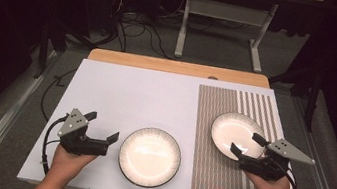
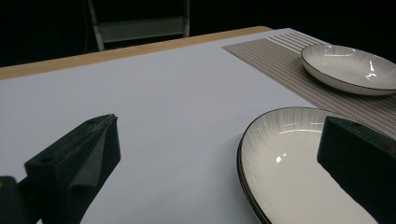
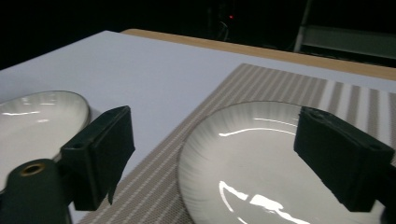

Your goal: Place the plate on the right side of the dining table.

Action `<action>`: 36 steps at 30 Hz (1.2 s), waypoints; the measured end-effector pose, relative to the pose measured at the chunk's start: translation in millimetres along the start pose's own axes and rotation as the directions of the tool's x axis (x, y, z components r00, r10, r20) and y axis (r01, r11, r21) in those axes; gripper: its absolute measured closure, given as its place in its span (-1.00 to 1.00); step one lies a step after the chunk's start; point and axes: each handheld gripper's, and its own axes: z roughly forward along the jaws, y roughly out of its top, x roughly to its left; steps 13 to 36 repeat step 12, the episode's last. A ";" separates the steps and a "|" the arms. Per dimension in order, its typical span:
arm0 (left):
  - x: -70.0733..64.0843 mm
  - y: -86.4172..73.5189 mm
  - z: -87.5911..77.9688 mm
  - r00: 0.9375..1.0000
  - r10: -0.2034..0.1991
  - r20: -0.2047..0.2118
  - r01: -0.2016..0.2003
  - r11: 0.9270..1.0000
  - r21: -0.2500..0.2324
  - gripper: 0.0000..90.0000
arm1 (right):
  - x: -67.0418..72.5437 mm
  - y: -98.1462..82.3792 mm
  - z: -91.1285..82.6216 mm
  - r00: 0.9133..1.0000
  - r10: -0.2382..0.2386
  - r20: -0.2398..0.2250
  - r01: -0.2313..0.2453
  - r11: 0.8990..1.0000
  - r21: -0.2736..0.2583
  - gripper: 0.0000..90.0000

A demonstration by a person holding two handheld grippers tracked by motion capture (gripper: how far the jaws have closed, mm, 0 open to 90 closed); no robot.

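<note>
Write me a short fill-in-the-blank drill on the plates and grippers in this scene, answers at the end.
1. The plate on the placemat rests on a mat patterned with ____.
2. The number of plates on the table is ____.
3. The jaws of the right gripper stand ____, with nothing clamped.
4. The left gripper sits beside the ____ plate.

Answers: stripes; two; open; larger

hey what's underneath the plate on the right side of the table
The right plate sits on a striped placemat, which lies on the white table cover. The mat's stripes show all around the plate; the patch directly beneath it is covered, so whatever is there stays hidden.
</note>
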 end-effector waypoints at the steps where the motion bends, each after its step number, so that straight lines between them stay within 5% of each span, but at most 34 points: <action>1: 0.0 -0.1 -1.0 1.000 0.001 0.000 -0.001 1.000 0.001 -1.00 | 4.3 0.6 0.2 1.000 -0.009 -0.017 0.009 1.000 -0.001 -0.88; 5: -0.2 -0.3 -4.1 1.000 0.003 -0.004 -0.003 1.000 -0.003 -1.00 | 25.4 2.2 0.4 0.998 -0.044 -0.054 0.043 0.999 -0.013 -0.99; 10: 0.0 0.2 -6.1 1.000 -0.002 -0.006 0.002 1.000 -0.007 -1.00 | 33.6 2.6 0.6 0.995 -0.074 -0.064 0.073 0.997 -0.029 -0.99; 36: -0.2 0.3 -5.9 1.000 -0.003 -0.005 0.003 1.000 -0.007 -1.00 | 33.6 2.5 0.8 0.995 -0.071 -0.063 0.069 0.997 -0.028 -0.98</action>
